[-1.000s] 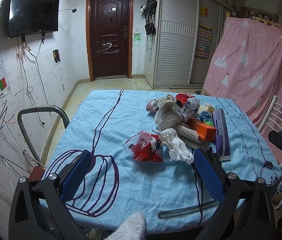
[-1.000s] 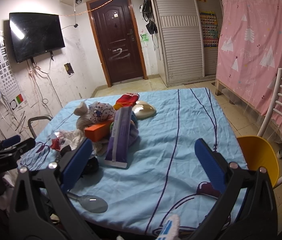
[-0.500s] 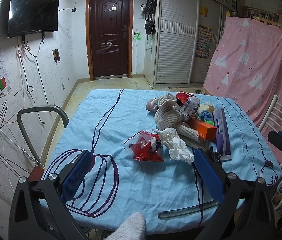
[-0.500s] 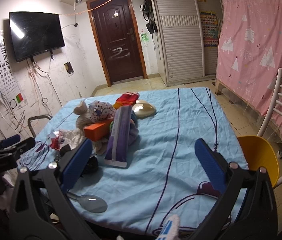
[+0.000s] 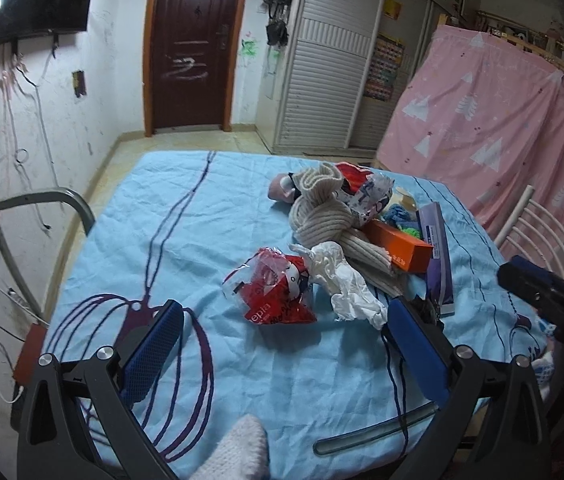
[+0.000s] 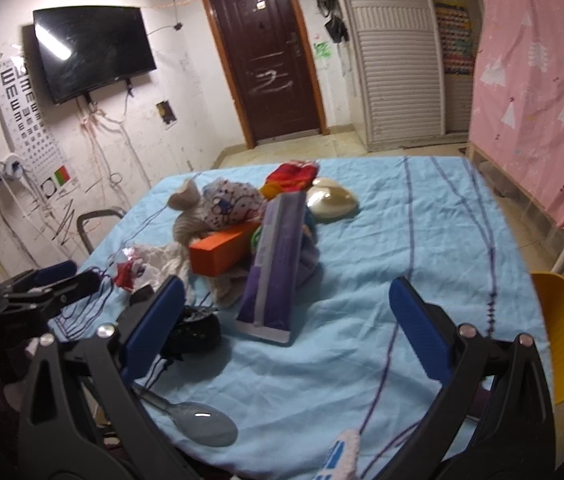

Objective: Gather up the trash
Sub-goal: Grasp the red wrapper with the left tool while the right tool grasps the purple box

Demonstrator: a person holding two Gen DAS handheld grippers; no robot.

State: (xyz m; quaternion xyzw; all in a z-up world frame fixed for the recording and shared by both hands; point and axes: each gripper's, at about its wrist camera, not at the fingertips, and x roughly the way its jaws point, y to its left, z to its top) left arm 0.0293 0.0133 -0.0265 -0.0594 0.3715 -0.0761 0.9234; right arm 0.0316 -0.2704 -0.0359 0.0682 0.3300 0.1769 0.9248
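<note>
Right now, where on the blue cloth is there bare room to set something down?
The tablecloth is bare from the purple box across to the yellow chair, and also between the red wrapper and the grey chair frame. The pile around the orange box is crowded.

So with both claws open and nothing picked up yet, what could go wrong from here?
Likely risks:
1. The red wrapper lies against the crumpled white tissue; the left claw, open, could catch only one, or pinch the blue sheet.
2. The tissue touches the knitted scarf, which could get dragged along.
3. The right claw, open, has a black object and a spoon close by; it could grab non-trash.
</note>
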